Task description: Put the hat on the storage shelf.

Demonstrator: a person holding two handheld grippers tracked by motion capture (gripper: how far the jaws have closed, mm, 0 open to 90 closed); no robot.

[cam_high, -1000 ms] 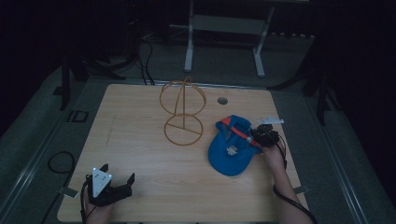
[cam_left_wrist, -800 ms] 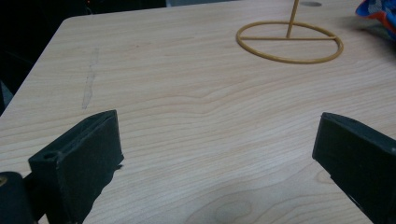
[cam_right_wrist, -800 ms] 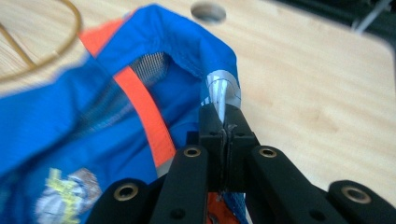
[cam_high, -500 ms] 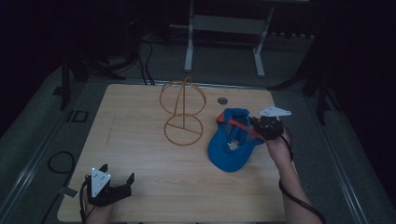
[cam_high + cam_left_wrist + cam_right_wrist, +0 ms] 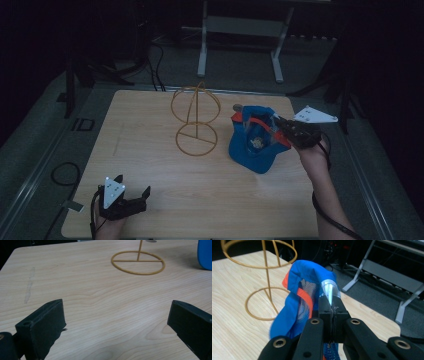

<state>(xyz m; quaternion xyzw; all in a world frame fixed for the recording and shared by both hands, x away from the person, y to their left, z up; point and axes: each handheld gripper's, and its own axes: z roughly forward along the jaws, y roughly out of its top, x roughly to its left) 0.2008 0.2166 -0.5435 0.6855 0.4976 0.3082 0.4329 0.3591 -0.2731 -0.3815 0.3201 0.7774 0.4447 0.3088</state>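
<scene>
From the high view, a wooden desk (image 5: 165,165) carries a gold wire hat stand (image 5: 196,120) a little toward 12 o'clock from its middle, a ring base flat on the wood and a round wire head on a thin stem. At about 3 o'clock from the stand, a blue cap (image 5: 251,142) with orange trim is tipped up, its hollow inside turned upward; its lower edge appears to meet the desk. The right gripper (image 5: 278,126) comes in from 4 o'clock and is clamped on the cap's near rim, a grey three-cornered plate above it. The left gripper (image 5: 134,191) sits near the desk's edge at 7 o'clock, well apart from the stand and cap, its jaws spread with nothing between them.

In the left gripper view, the two black jaws stand wide apart over bare wood. The stand's ring base (image 5: 138,262) lies at 12 o'clock, and a blue edge of the cap (image 5: 205,253) shows at 2 o'clock.

In the right gripper view, the jaws are pressed together on a fold of the cap (image 5: 304,302), where mesh lining and an orange band show. The hat stand (image 5: 263,277) rises at 10 o'clock, just beside the cap.
</scene>
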